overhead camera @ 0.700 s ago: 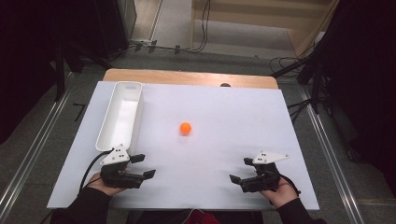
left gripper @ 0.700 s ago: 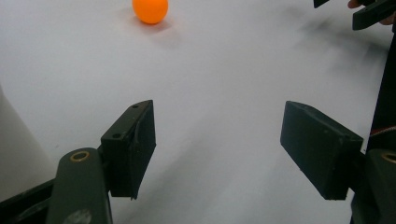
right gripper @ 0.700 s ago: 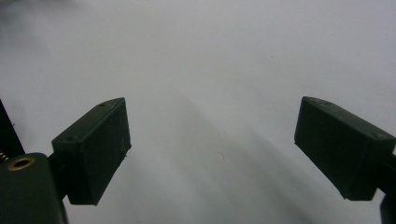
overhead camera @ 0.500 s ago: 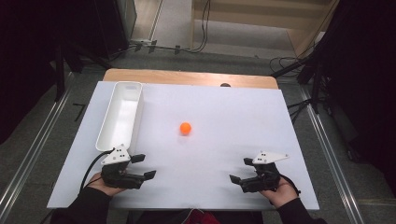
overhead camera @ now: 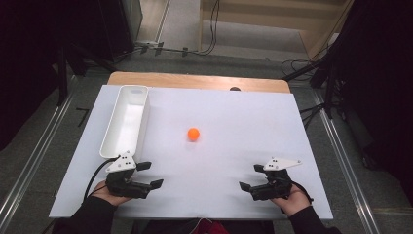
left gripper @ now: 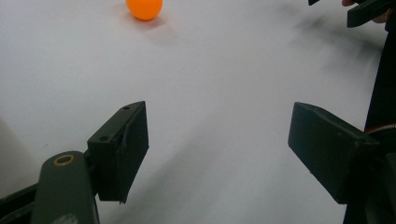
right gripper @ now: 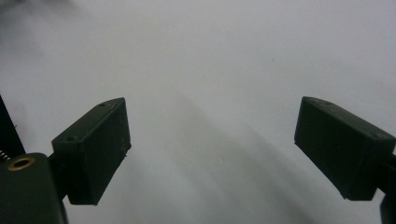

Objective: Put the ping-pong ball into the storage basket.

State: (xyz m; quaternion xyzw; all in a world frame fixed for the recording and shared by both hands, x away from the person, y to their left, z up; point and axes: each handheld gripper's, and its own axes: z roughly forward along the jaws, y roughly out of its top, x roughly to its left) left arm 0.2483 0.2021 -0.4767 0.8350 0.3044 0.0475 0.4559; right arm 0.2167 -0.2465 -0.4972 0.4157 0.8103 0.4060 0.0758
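An orange ball [overhead camera: 194, 133] rests alone near the middle of the white table top [overhead camera: 243, 122]; in the left gripper view the ball [left gripper: 144, 8] sits at the top edge, well beyond the jaws. My left gripper [overhead camera: 150, 175] lies low at the near left, open, its jaws pointing right with nothing between them [left gripper: 217, 144]. At the near right my right gripper [overhead camera: 249, 177] is open too, pointing left, and bare table shows between its jaws [right gripper: 212, 149]. Both are held by hands in dark sleeves.
A long white tray [overhead camera: 110, 141] stands along the left side of the table, just beyond the left gripper. A strip of wooden table edge [overhead camera: 195, 80] runs along the far side. Cables and dark stands lie on the floor around.
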